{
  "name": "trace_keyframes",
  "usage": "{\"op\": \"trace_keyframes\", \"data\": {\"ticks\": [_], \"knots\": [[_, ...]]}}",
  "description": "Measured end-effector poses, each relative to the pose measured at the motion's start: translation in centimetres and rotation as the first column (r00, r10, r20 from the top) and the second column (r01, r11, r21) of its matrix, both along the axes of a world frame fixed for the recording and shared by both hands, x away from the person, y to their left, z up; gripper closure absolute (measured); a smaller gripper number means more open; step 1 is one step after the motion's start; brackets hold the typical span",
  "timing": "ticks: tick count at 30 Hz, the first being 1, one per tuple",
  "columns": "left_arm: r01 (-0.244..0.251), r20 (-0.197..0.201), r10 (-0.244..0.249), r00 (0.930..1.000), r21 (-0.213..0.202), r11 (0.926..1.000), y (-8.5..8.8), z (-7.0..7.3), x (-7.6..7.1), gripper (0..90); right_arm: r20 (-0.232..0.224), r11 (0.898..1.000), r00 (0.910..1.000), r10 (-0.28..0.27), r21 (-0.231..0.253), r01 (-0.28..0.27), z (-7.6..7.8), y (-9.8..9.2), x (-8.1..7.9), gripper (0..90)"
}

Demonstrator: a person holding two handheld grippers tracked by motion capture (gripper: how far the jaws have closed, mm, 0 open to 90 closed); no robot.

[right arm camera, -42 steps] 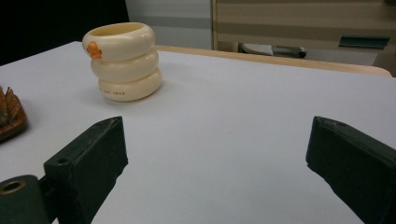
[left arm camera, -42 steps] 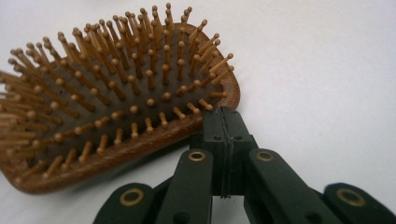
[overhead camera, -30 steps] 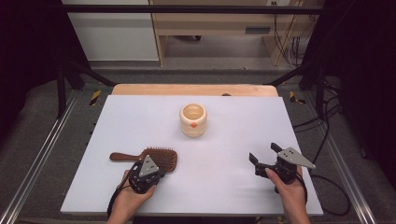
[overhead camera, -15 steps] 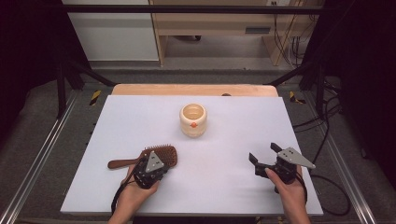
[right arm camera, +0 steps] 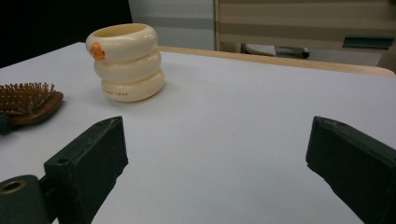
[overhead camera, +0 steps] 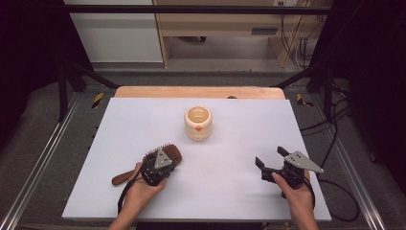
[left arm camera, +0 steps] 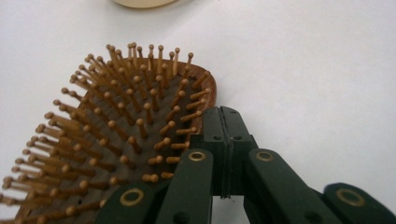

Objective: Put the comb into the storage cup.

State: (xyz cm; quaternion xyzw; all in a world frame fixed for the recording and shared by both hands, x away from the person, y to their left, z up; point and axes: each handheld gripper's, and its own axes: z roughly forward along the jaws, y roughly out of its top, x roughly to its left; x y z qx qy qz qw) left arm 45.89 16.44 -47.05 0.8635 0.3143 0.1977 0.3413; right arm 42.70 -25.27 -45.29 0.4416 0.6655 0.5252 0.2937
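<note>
Left gripper [left arm camera: 224, 135] with jaws pressed together on the rim of the brown wooden bristle hairbrush [overhead camera: 165, 155], near the white table's [overhead camera: 239, 139] front left. Right gripper [overhead camera: 272, 163] spread wide, holding nothing. Cream ringed ceramic cup [overhead camera: 198, 123] upright mid-table, inside not discernible.

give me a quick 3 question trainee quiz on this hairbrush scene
1. True or false: the left gripper has its jaws shut at the rim of the wooden hairbrush.
2. The right gripper is: A) clamped on the cup B) open over bare table C) holding the brush handle
3. Fill in: the brush lies with its bristles facing ____.

Key: 1 true. 2 B; the cream ringed cup stands apart on the white table. 3 up.
</note>
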Motion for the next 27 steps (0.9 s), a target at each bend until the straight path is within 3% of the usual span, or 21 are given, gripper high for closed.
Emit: {"op": "trace_keyframes", "data": {"ticks": [13, 27], "knots": [[-0.016, -0.005, 0.017, 0.9999, 0.009, 0.9998, -0.3, 0.4, 1.3, 89.8, -0.001, 1.000, 1.0000, 0.001, -0.001, -0.001, 0.0, 0.0, 0.0, 5.6], [-0.041, -0.009, 0.041, 0.9991, -0.012, 0.9991, -0.1, 0.7, 2.0, 89.8, -0.001, 1.000, 1.0000, 0.004, -0.001, -0.004, 0.0, 0.1, 0.0, 5.6]]}}
